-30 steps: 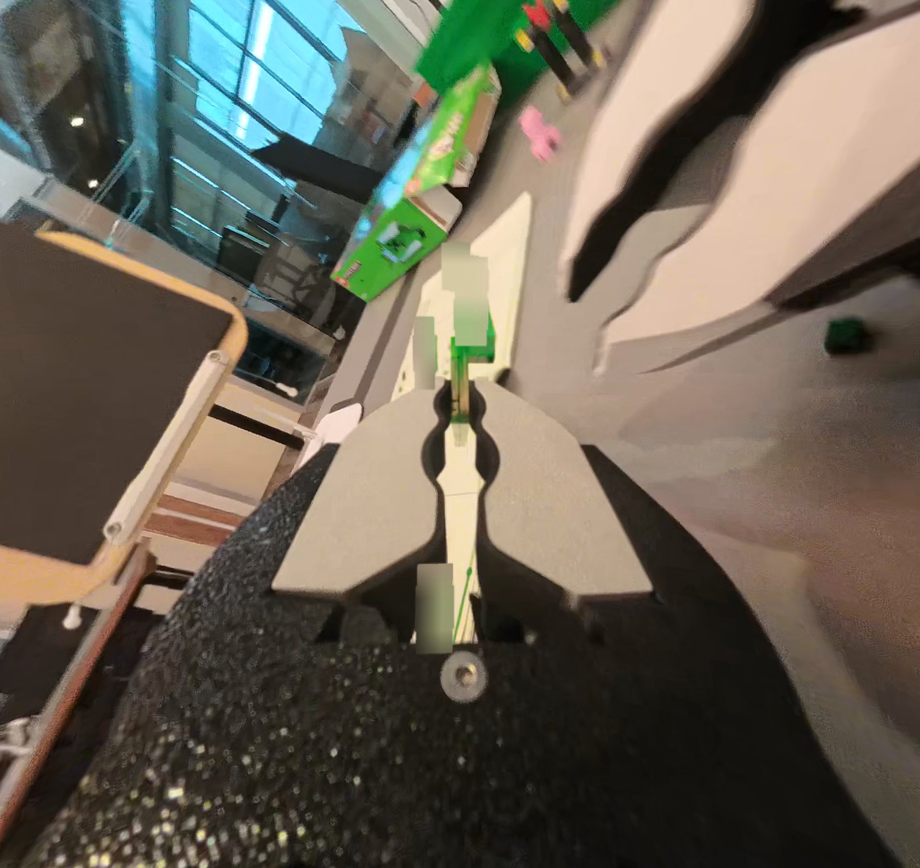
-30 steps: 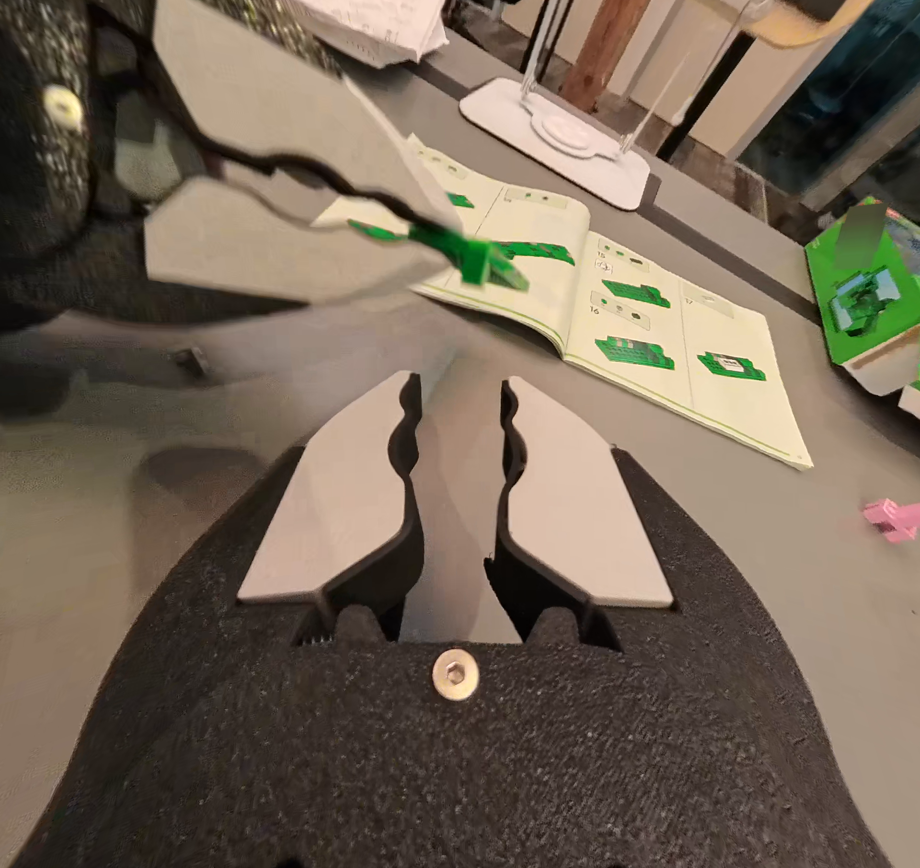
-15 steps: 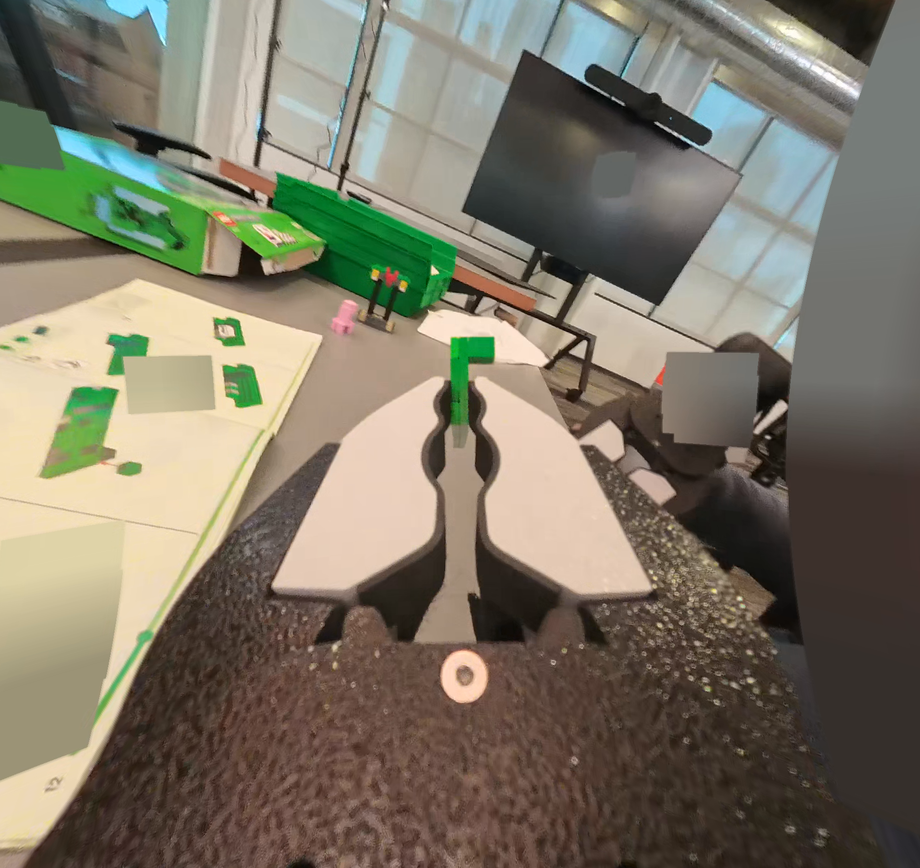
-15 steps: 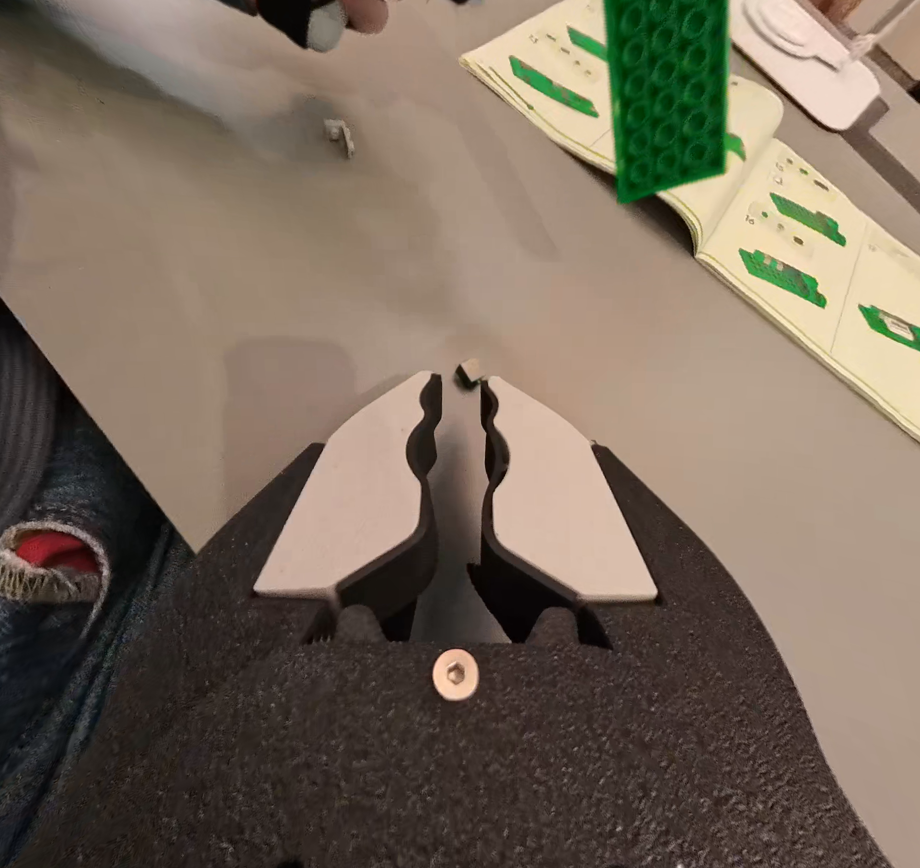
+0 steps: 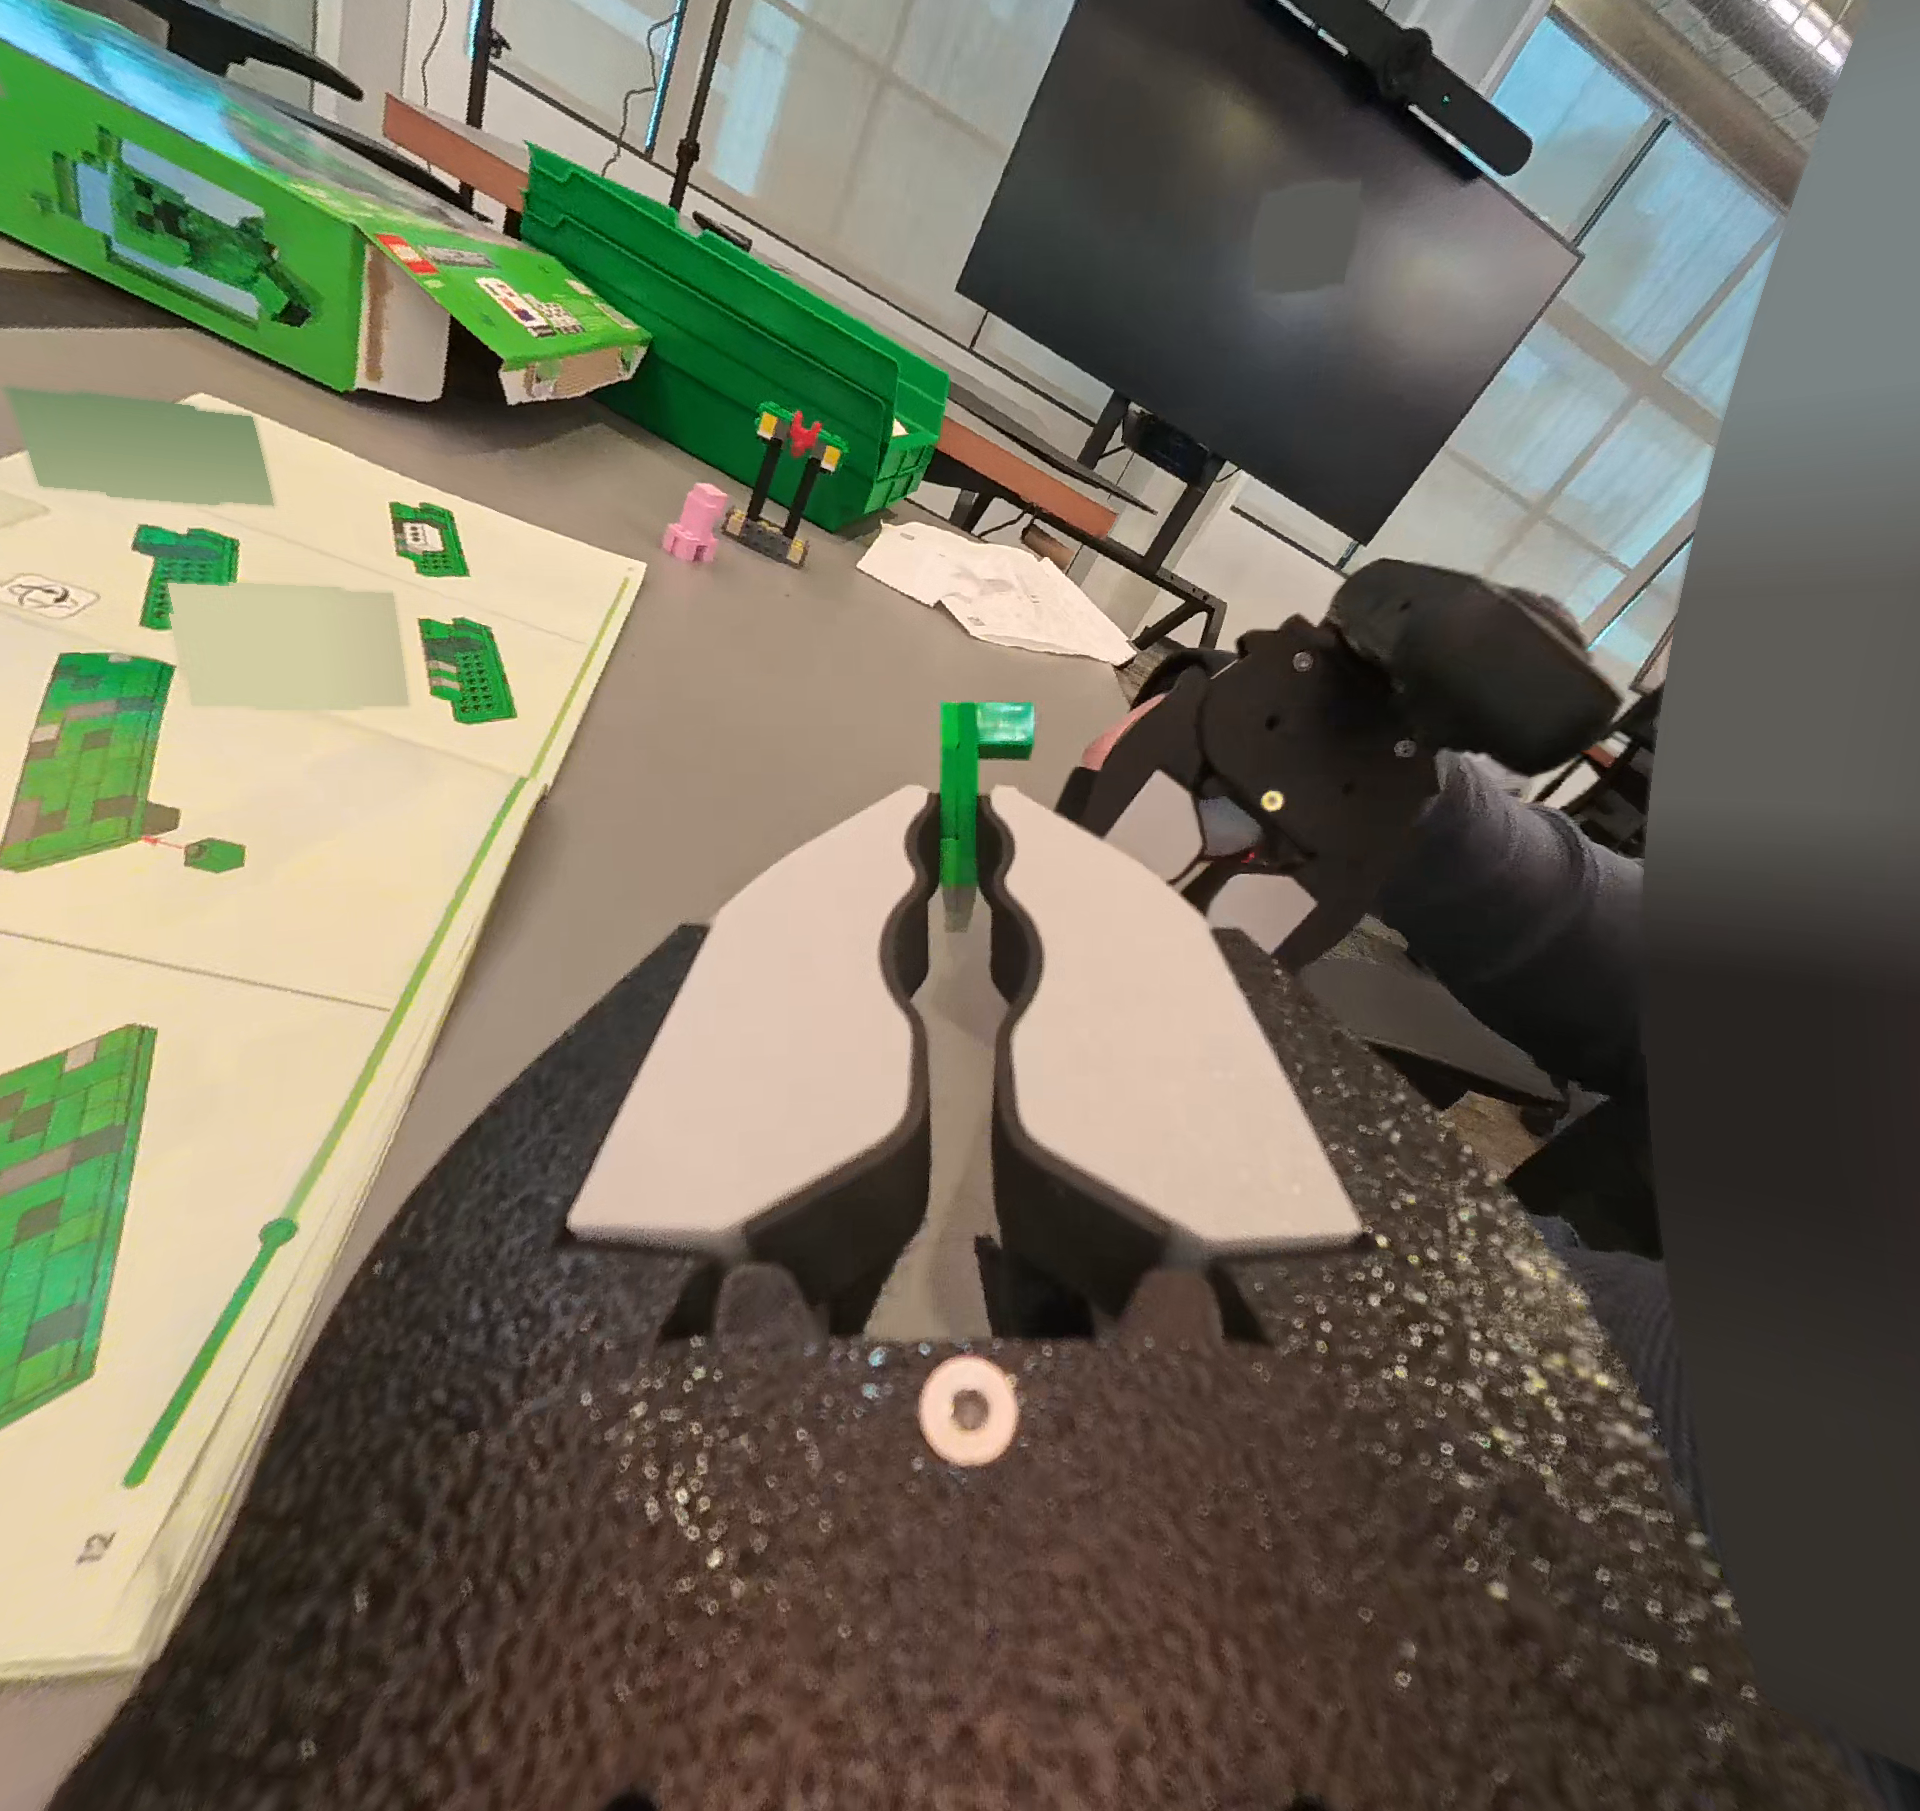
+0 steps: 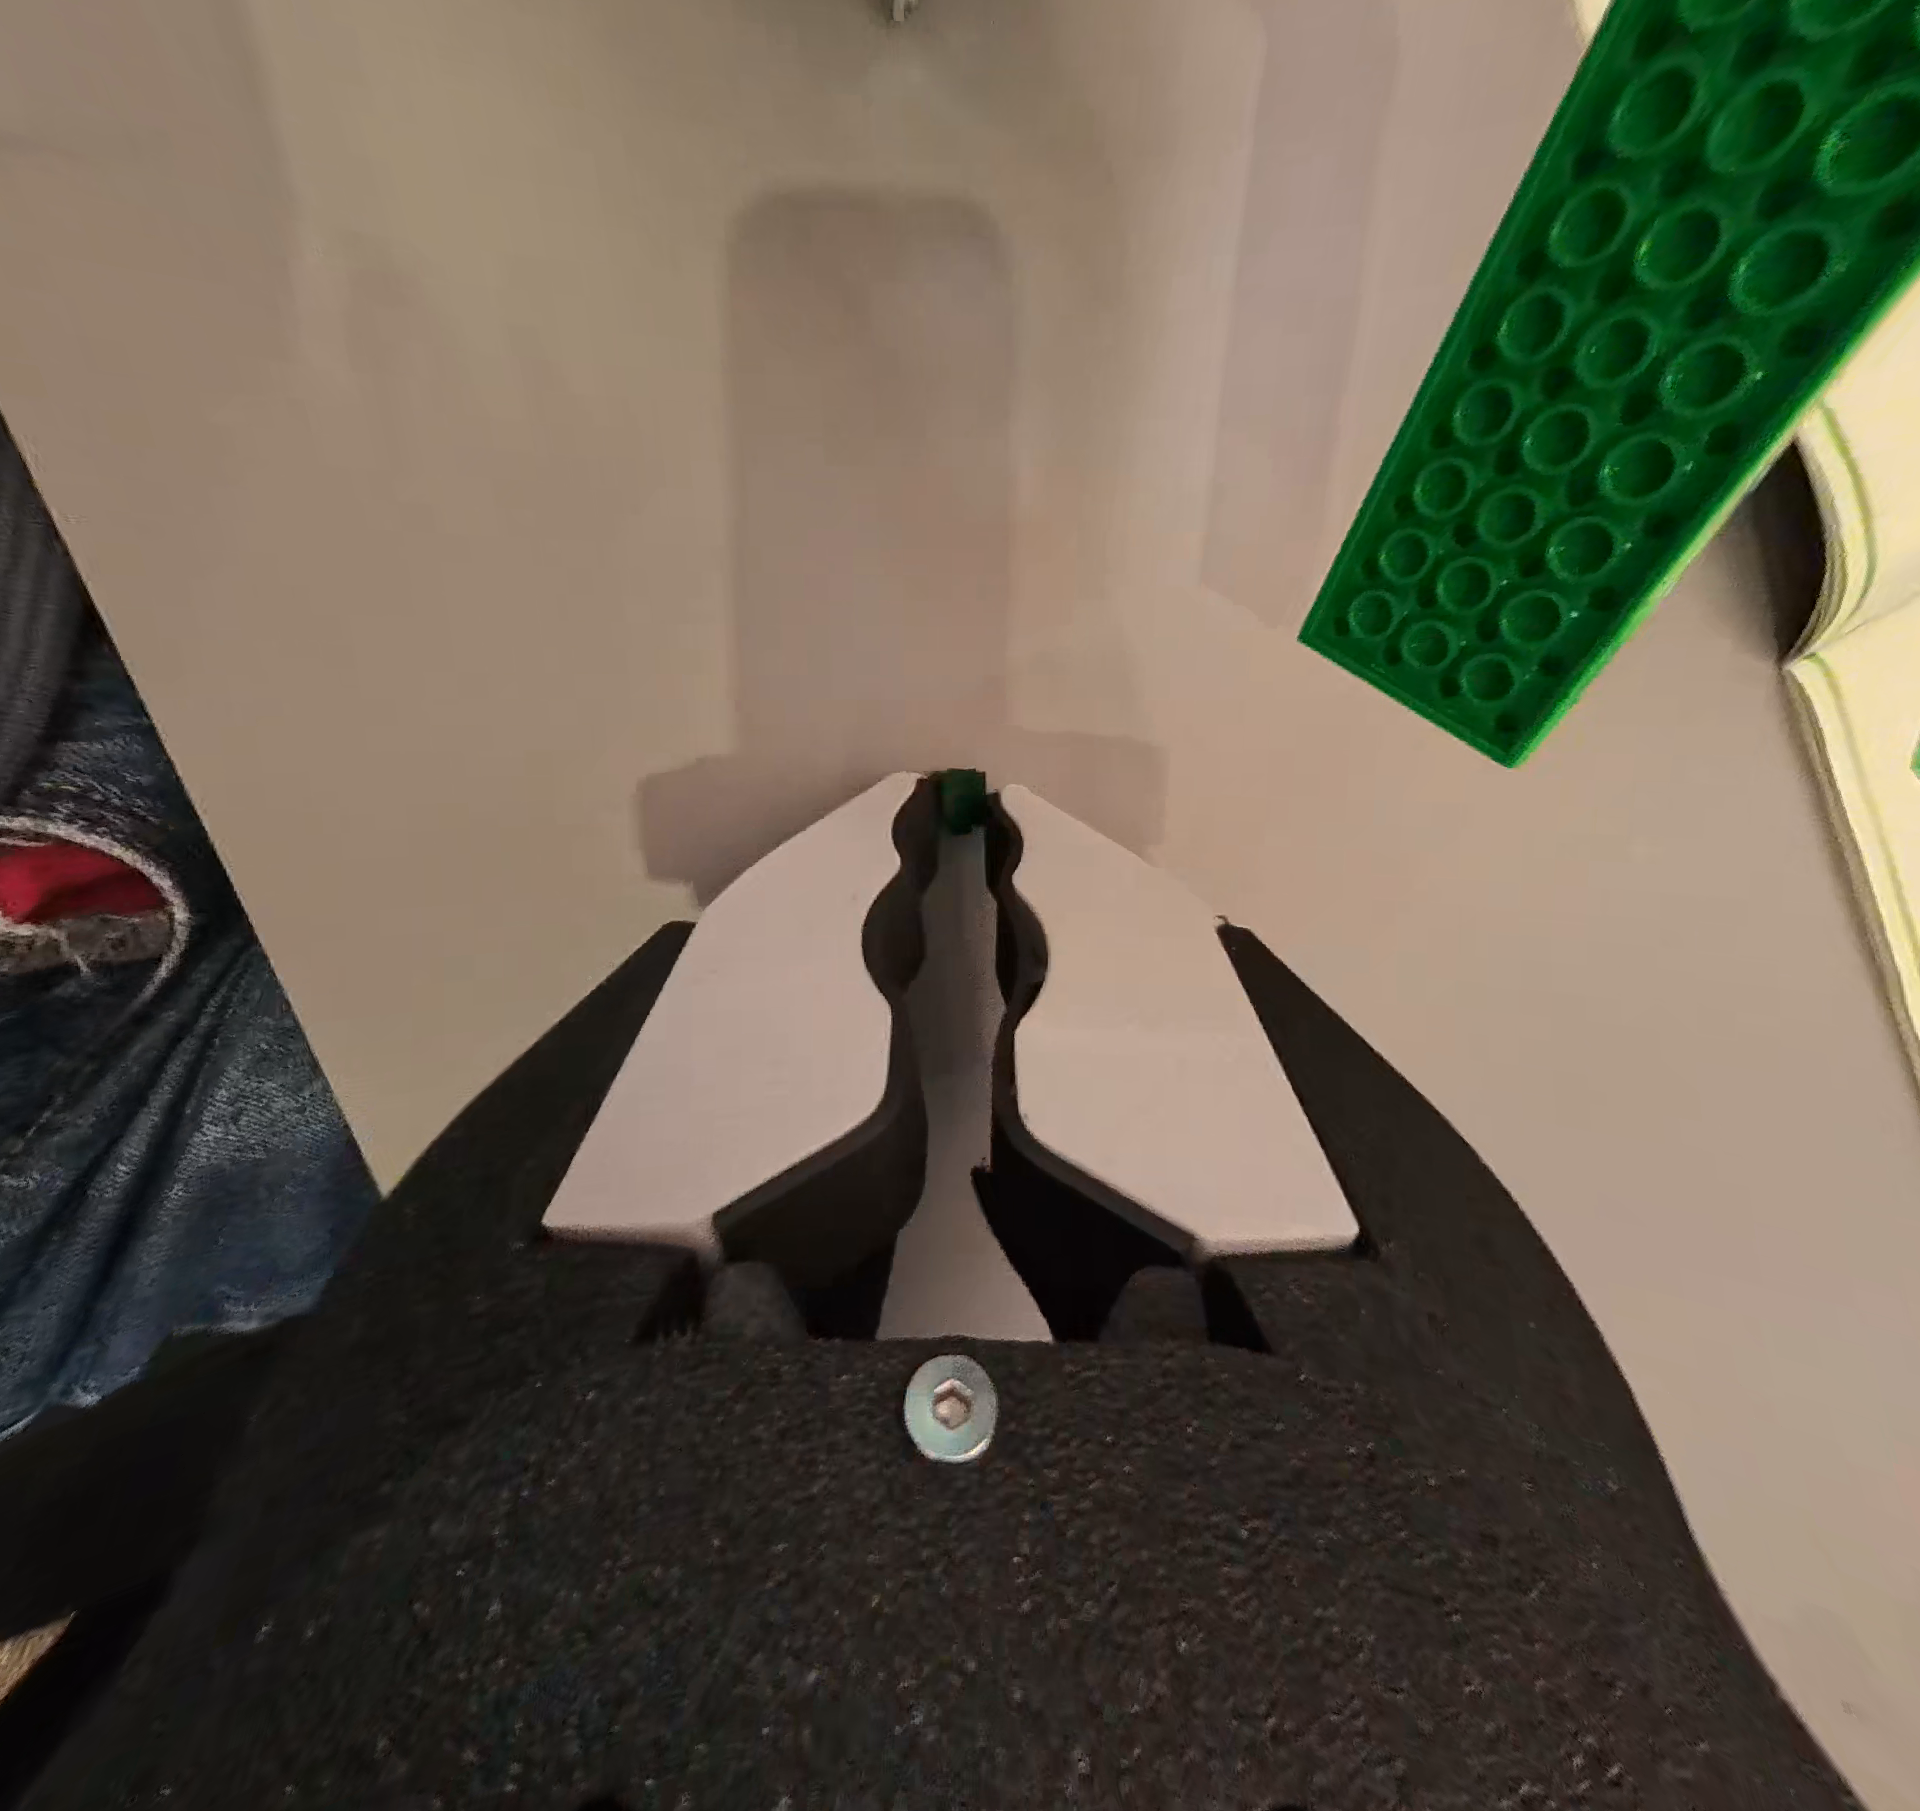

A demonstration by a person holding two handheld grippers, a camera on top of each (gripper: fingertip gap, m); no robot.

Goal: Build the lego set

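Left wrist view: left gripper point(image 5: 956, 805) pinches a flat green studded lego plate point(image 5: 958, 805) edge-on between its fingertips, above the grey table point(image 5: 790, 660). Right gripper point(image 6: 958, 797) is closed on a small dark-green lego brick point(image 6: 958, 793) at its tips; the plate point(image 6: 1642, 359) hangs upper right.

The long green plastic studded plate point(image 6: 1621, 348) looks glossy and hard, hanging above the smooth matt grey tabletop point(image 6: 520, 411). Beside that plate lies the open paper instruction booklet point(image 5: 312, 826), pale and matt. Each tool's black housing point(image 6: 935, 1605) is rough and grainy, with a shiny metal screw point(image 6: 950, 1411).
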